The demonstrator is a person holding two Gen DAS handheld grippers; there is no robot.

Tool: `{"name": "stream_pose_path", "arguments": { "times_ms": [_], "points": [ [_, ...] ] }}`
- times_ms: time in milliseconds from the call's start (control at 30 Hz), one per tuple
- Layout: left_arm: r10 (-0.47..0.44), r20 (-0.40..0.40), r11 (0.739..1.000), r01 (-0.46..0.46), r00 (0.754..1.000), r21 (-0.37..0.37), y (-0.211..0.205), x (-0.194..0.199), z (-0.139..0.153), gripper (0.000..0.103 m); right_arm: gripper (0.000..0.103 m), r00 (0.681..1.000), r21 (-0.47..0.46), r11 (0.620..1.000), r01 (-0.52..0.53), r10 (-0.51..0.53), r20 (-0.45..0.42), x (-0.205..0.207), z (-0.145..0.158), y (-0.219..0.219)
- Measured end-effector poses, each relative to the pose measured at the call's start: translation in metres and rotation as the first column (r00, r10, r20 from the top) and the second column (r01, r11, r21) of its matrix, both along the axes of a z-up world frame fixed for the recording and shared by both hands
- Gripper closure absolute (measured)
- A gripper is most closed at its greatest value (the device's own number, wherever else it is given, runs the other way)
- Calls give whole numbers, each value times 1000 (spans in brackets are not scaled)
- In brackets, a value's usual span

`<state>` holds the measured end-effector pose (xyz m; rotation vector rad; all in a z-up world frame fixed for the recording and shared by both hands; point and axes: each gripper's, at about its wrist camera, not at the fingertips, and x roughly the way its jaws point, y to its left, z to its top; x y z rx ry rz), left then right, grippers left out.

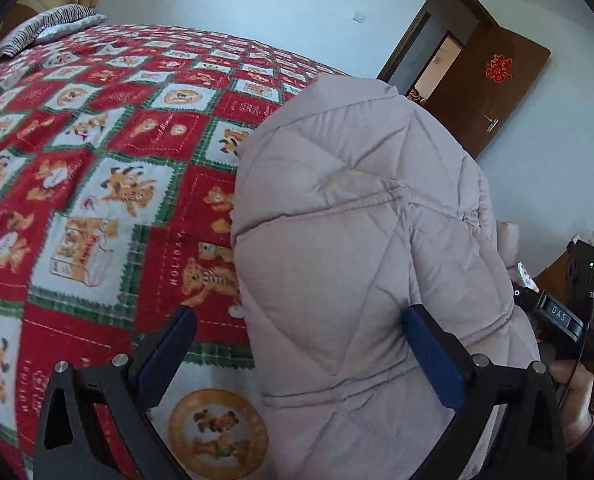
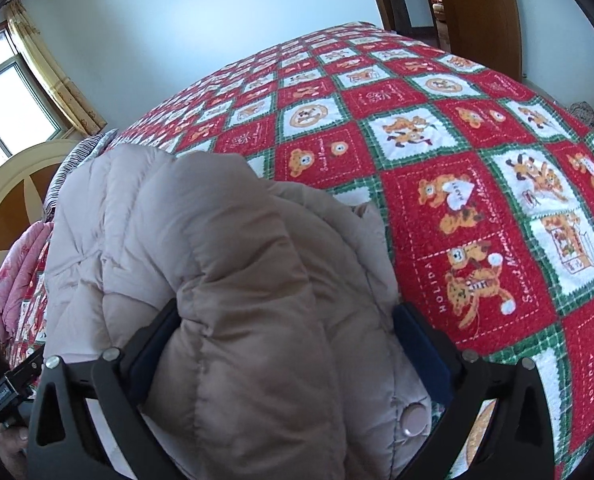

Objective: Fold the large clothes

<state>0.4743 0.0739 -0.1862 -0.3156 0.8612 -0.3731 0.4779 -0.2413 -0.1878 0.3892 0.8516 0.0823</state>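
From the left wrist, the puffy beige down jacket lies folded in a thick bundle on the bed, filling the picture from centre to 5 o'clock; the left tongs stand wide, one finger over bare quilt at 7 o'clock, the other resting against the jacket's surface at 5 o'clock, gripping nothing; the risk, as I judge it, is that this finger drags the slippery shell as the hand moves and pulls the top layer askew; the right tongs' body shows at 4 o'clock, just beside the bundle.

From the right wrist, the jacket bulges between the fingers of the right tongs, which are spread to their widest; the padding seems to brush both fingers, yet it is not pinched, so I read it as let go; the springy filling may puff up and undo the fold, and the snap button at 5 o'clock could catch on a finger.
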Motion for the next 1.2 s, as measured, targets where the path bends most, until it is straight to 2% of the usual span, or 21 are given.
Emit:
{"name": "stream_pose_path", "arguments": {
  "times_ms": [100,167,233,267,300,333,367,433,533,633,833,933,1067,1200],
  "points": [
    [-37,-10,999,37,999,-18,-9,9,-4,1,0,1000,70,997,-10,12,-27,3,-9,-8],
    [-68,-21,997,68,997,-43,-8,15,-5,1,3,999,60,998,-27,28,-25,3,-8,-4],
    [-79,-20,995,78,997,-62,-8,15,-6,1,20,997,50,997,-66,68,-24,3,-6,3],
    [-83,-4,995,83,997,-53,-10,12,-5,3,25,996,63,995,-83,84,-18,1,-5,5],
    [-101,21,993,102,995,-53,-12,9,-1,17,37,995,79,992,-96,96,-7,-1,-3,6],
    [-121,50,991,123,991,-45,-15,3,4,28,43,994,88,990,-108,107,13,-5,-2,7],
    [-127,75,992,128,989,-11,-19,-3,10,31,53,993,90,989,-118,115,32,-9,0,9],
    [-145,114,989,139,983,57,-27,-14,20,43,65,990,91,987,-131,125,64,-17,3,12],
    [-155,153,985,140,976,103,-27,-29,31,56,74,988,111,984,-139,129,89,-25,8,14],
    [-156,183,983,134,971,128,-20,-46,41,62,78,983,119,981,-154,140,118,-33,14,21],
    [-113,268,984,70,957,164,6,-84,63,67,80,970,135,970,-200,177,166,-44,29,45],
    [-83,291,986,37,953,162,26,-97,78,68,81,958,146,960,-240,210,195,-45,38,61],
    [-59,323,981,-5,945,196,52,-117,95,68,81,935,159,936,-313,275,225,-44,53,90],
    [-19,323,973,-57,946,223,83,-125,98,68,81,912,165,911,-377,335,235,-41,58,124]
  ]
}}
